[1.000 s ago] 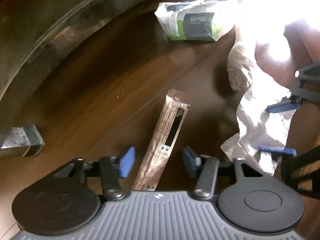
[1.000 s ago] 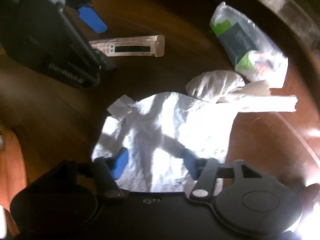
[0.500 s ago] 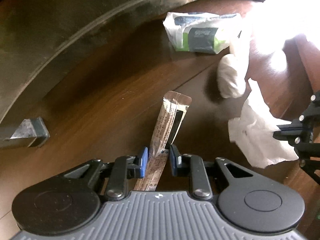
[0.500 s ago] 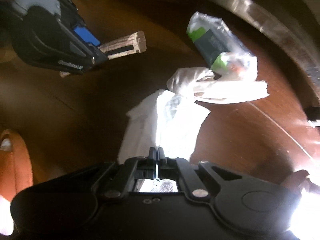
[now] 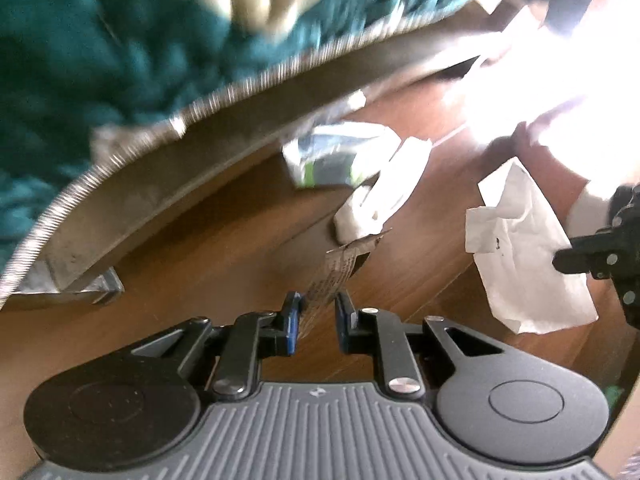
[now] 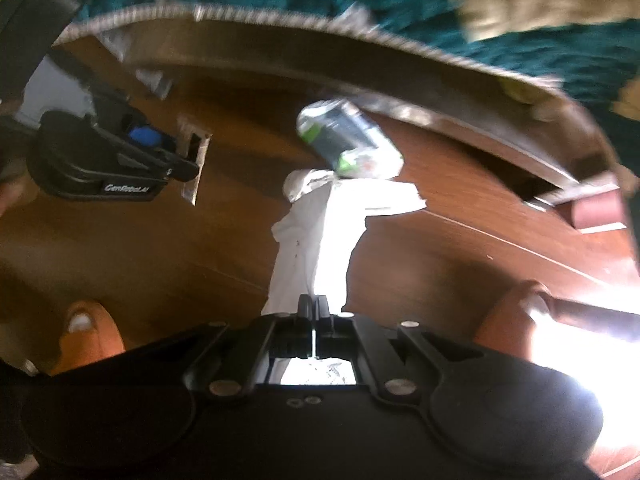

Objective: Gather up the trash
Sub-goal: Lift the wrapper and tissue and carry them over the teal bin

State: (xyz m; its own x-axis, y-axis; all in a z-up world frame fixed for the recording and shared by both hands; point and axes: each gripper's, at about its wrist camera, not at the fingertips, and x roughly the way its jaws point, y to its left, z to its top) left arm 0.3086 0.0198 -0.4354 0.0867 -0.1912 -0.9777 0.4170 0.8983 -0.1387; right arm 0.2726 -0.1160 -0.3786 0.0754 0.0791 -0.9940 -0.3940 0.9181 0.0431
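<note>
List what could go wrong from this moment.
1. The left hand-held gripper holds the long wrapper only near one end; it may slip out.
2. The white tissue, pinched by the right hand-held gripper at one edge, could tear.
3. The crumpled wad and plastic packet may be left behind.

Dark brown wood floor [image 5: 224, 236] with long plank seams running across it, kinda glossy where the light hits. Far side there's a teal shaggy rug [image 5: 80, 60] with cream patches, pretty blurred in both views. A curved metal band [image 5: 192, 168] with a ribbed edge arcs between the rug and the floor, sitting on a small square metal foot [image 5: 80, 292] on the left. Really harsh light [image 5: 560, 64] blows out the far right, and the right wrist view has the same white glare low on its right [image 6: 568, 344].
</note>
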